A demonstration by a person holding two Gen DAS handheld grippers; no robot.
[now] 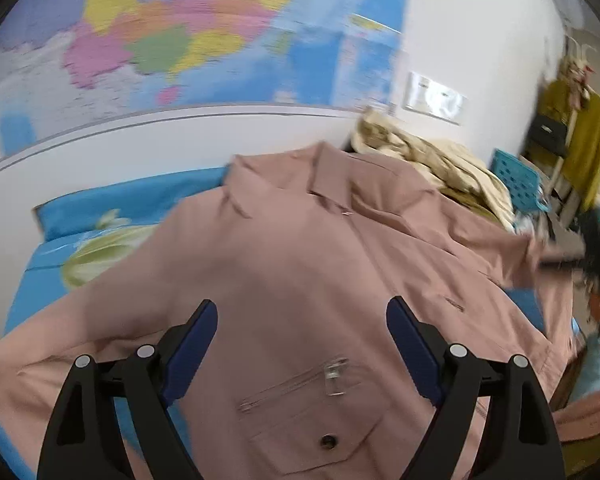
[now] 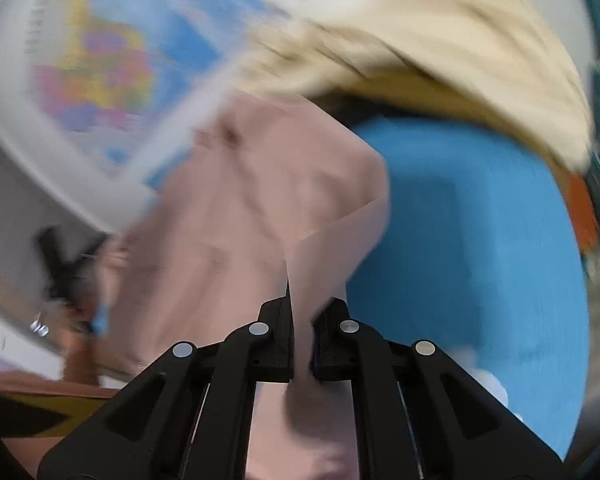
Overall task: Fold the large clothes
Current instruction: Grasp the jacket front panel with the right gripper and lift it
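A large dusty-pink jacket [image 1: 300, 256] lies spread front-up on the blue bed sheet [image 1: 112, 208], collar toward the wall, with a zipped pocket and a button flap near me. My left gripper [image 1: 302, 312] is open and empty, hovering over the jacket's lower front. My right gripper [image 2: 300, 316] is shut on a fold of the pink jacket [image 2: 260, 200] and holds it lifted; this view is heavily blurred. In the left wrist view the right gripper [image 1: 592, 256] shows dark at the jacket's right sleeve.
A crumpled beige garment [image 1: 432, 160] lies behind the jacket near the wall, and it also shows in the right wrist view [image 2: 440, 40]. A blue perforated basket [image 1: 516, 178] and a rack with a mustard garment [image 1: 584, 136] stand at right. A coloured map [image 1: 180, 28] covers the wall.
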